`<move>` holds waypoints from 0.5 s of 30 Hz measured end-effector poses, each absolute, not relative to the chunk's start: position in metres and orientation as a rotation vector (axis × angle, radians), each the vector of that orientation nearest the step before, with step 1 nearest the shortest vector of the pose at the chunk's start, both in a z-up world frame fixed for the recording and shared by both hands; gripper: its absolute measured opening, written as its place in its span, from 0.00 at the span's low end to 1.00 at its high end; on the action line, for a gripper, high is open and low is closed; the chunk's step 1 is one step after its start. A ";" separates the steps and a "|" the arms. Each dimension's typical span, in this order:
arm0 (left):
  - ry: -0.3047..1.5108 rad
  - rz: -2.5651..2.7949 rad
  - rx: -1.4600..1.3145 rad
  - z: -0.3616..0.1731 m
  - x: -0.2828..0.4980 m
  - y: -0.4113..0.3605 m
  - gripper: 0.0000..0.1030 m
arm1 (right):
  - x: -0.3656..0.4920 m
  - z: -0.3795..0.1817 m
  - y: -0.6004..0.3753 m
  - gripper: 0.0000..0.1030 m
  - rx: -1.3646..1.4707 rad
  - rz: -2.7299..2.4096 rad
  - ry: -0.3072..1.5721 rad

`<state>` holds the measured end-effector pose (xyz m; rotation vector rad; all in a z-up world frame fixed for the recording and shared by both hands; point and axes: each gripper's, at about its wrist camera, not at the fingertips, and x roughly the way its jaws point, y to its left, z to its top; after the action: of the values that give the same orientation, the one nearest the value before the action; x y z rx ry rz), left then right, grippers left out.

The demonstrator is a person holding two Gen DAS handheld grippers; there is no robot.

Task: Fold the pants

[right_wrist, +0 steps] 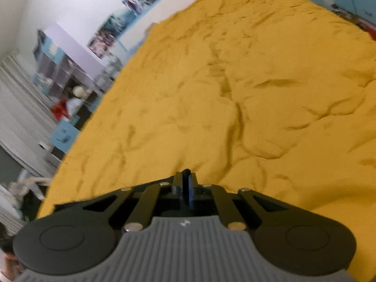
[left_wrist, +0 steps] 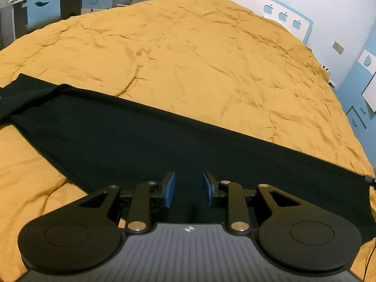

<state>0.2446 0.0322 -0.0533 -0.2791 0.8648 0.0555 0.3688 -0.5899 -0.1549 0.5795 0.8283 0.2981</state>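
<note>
Black pants (left_wrist: 164,136) lie stretched flat across a mustard-yellow bedspread (left_wrist: 199,54), running from the left edge to the lower right in the left wrist view. My left gripper (left_wrist: 188,189) is open just above the pants, its blue pads apart and empty. At the far right edge of that view a small dark gripper tip (left_wrist: 370,179) touches the end of the pants. In the right wrist view my right gripper (right_wrist: 186,183) is shut on a thin fold of black fabric (right_wrist: 186,172) that pokes out between the pads. The rest of the pants is hidden there.
The bedspread (right_wrist: 235,94) fills most of both views. A blue headboard with apple cut-outs (left_wrist: 284,16) stands at the back. A blue chair (left_wrist: 42,4) and desk stand at the left. Shelves and blue drawers (right_wrist: 63,136) flank the bed in the right wrist view.
</note>
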 end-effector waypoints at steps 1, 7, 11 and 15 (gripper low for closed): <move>0.865 0.058 -0.283 -0.053 0.244 0.034 0.31 | 0.370 -0.162 -0.589 0.00 0.580 0.277 0.854; 0.862 0.081 -0.275 -0.052 0.236 0.046 0.34 | 0.376 -0.178 -0.581 0.02 0.564 0.215 0.884; 0.850 0.122 -0.241 -0.046 0.227 0.066 0.34 | 0.360 -0.156 -0.578 0.15 0.477 0.173 0.831; 0.843 0.184 -0.154 -0.038 0.218 0.093 0.40 | 0.324 -0.125 -0.557 0.18 0.339 0.161 0.799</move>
<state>0.2179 0.0934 -0.0384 -0.1539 0.8434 0.1839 0.3242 -0.5572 -0.1251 0.3390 0.7992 0.1611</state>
